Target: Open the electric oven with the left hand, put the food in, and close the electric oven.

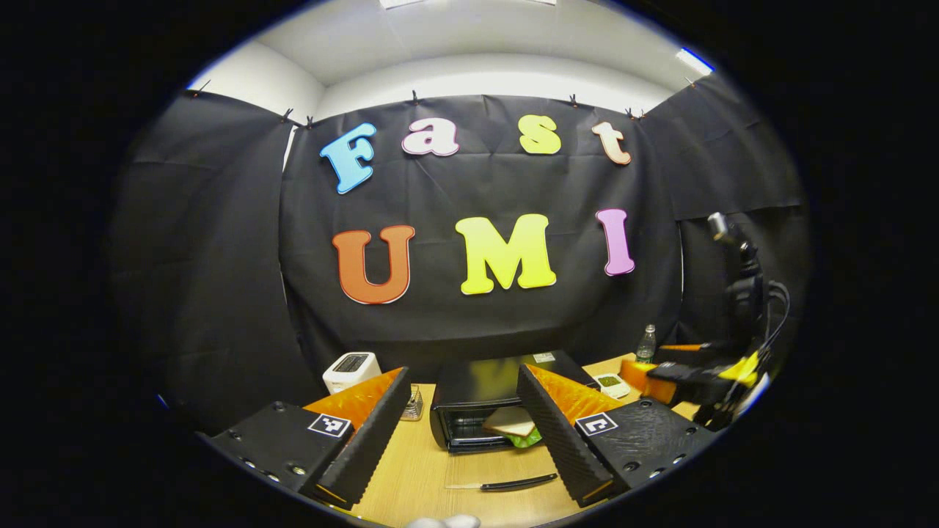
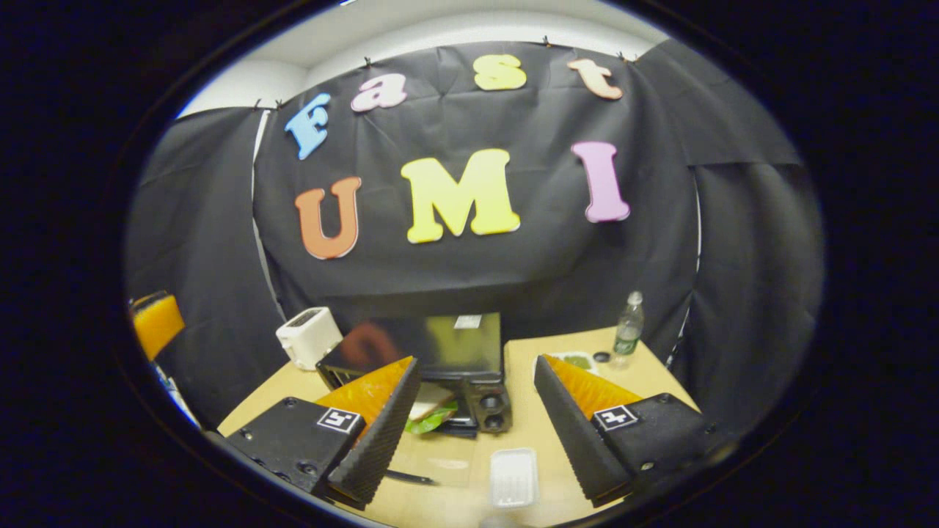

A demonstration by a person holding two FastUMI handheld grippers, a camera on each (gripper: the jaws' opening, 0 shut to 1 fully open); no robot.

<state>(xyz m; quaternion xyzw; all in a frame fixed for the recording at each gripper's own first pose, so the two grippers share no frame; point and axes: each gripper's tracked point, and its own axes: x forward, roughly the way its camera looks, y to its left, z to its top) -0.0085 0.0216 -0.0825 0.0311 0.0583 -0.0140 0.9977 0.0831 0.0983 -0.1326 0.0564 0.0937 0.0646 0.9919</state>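
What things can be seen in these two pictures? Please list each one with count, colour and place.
oven: 1, black, middle of the table, door open.
sandwich: 1, pale bread with green leaf, at the oven's opening.
toaster: 1, white, left of the oven.
bottle: 1, clear with green label, back right of the table.
dish: 1, white with green content, beside the bottle.
tray: 1, white, front of the table.
table: 1, light wood.
left hand-held gripper: 1, black and orange, open.
right hand-held gripper: 1, black and orange, open.
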